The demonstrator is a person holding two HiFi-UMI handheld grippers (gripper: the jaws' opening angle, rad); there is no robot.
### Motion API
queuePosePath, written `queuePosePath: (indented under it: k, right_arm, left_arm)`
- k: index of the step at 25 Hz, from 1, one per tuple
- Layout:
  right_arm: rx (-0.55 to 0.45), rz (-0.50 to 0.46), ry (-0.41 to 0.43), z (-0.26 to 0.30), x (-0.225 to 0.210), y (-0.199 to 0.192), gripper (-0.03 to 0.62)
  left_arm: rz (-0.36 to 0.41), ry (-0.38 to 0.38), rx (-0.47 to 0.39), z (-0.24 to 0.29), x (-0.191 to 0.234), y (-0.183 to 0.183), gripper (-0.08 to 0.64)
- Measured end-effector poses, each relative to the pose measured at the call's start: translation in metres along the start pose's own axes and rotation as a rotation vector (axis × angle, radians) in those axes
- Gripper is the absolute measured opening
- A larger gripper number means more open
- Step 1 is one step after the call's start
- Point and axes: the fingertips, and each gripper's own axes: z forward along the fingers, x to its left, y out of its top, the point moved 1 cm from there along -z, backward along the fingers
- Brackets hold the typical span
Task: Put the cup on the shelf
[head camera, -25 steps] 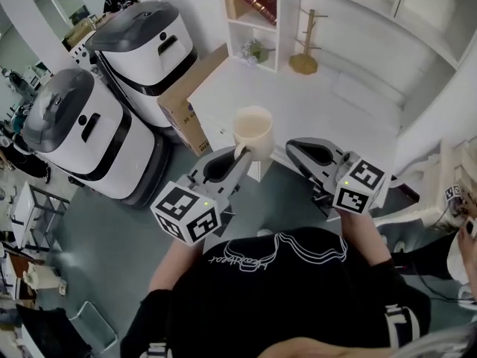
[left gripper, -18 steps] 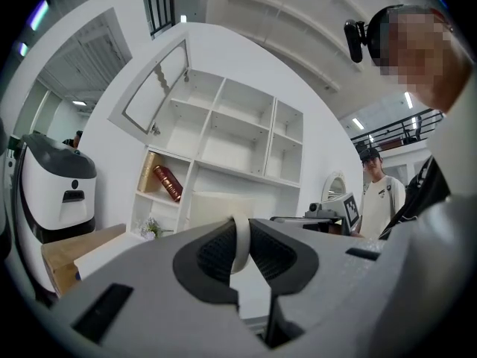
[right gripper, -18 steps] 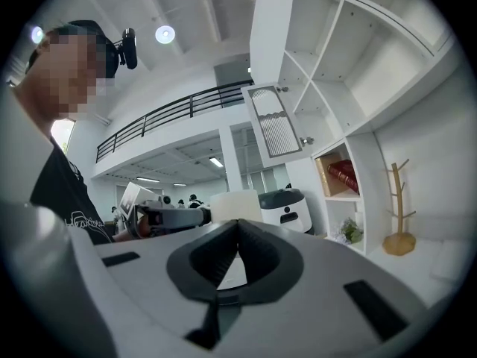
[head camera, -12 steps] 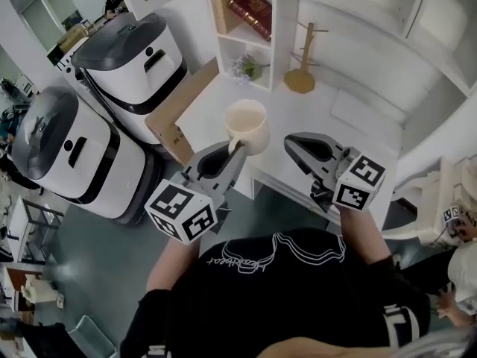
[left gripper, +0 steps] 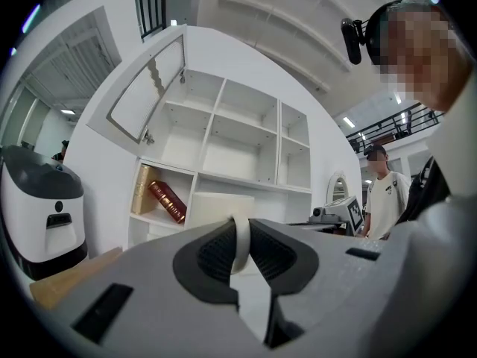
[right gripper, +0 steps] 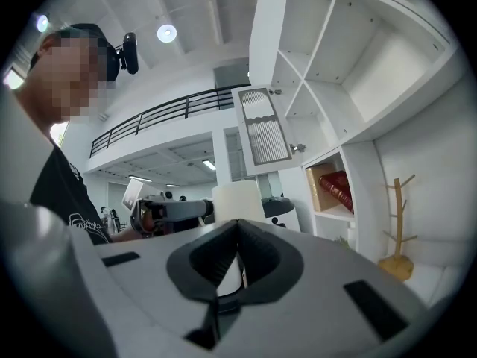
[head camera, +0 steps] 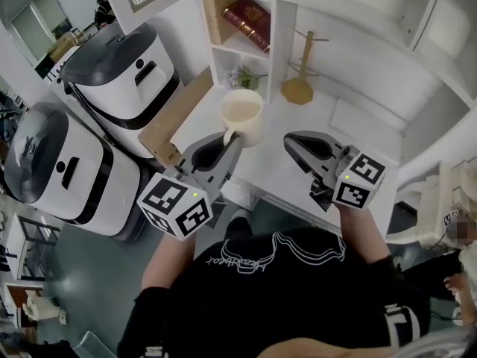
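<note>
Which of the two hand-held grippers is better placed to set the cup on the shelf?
The left gripper: its fingers clamp the handle of the cup, facing the shelf. The right gripper is shut and empty.

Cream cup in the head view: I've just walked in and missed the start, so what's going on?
A person holds the round cream ceramic cup by its handle in the left gripper, jaws shut on it. The cup hangs upright over the white counter, before the white shelf unit, not yet on a shelf. The right gripper is shut and empty beside it.
</note>
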Motion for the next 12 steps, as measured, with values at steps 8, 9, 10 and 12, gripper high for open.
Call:
queuePosePath:
  k: [8, 9, 10, 12]
  right_arm:
    - [-0.021, -0.021, -0.064, 0.053, -0.051, 0.032, 0.006]
    - [-0.024, -0.024, -0.074, 0.059, -0.057, 0.036, 0.006]
    - [-0.026, -0.027, -0.085, 0.064, -0.062, 0.04, 0.006]
    - [-0.031, -0.033, -0.107, 0.074, -0.072, 0.047, 0.006]
  left_arm:
    - [0.018, -0.068, -0.024, 0.046, 0.069, 0.04, 0.046]
    - [0.019, -0.076, -0.026, 0.051, 0.078, 0.045, 0.045]
    - [0.021, -0.085, -0.027, 0.057, 0.087, 0.05, 0.046]
    - [0.026, -0.102, -0.029, 0.068, 0.103, 0.059, 0.046]
